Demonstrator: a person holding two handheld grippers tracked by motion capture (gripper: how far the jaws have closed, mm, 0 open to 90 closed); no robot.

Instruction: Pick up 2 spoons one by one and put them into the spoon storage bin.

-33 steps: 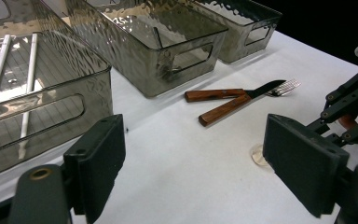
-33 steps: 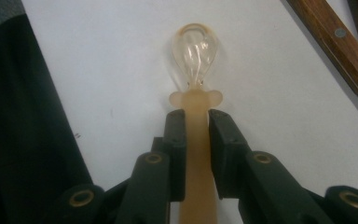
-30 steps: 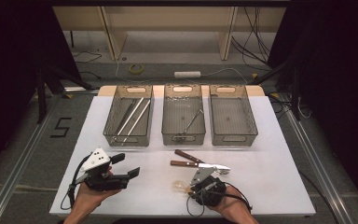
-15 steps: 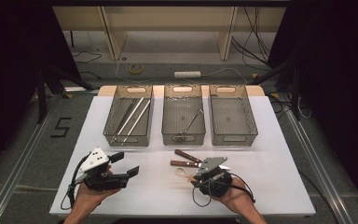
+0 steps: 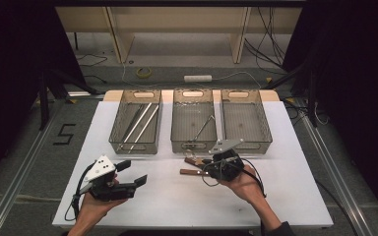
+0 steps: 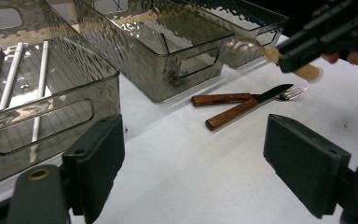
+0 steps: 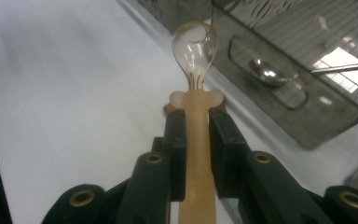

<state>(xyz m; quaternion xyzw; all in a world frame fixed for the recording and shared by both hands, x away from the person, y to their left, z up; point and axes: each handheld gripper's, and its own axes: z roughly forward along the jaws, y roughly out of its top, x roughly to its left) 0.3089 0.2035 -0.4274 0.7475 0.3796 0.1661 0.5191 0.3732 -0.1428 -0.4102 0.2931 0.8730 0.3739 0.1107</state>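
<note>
While gripped: one spoon (image 7: 195,84), three bins (image 5: 193,147).

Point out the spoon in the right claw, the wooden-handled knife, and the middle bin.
spoon (image 7: 195,44), right gripper view, on its clear bowl.
wooden-handled knife (image 6: 228,115), left gripper view, on its handle.
middle bin (image 5: 193,145), high view, on its near wall.

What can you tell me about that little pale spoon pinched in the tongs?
The spoon has a cream, matte handle that looks like plastic or silicone, with a small flared collar where it meets a clear, glassy, rounded bowl. The right tongs are shut on the handle just below that collar, one black pad on each side, so the bowl sticks out past the tips. It is held off the white table, near the front of the middle bin. Nothing else touches it.
</note>
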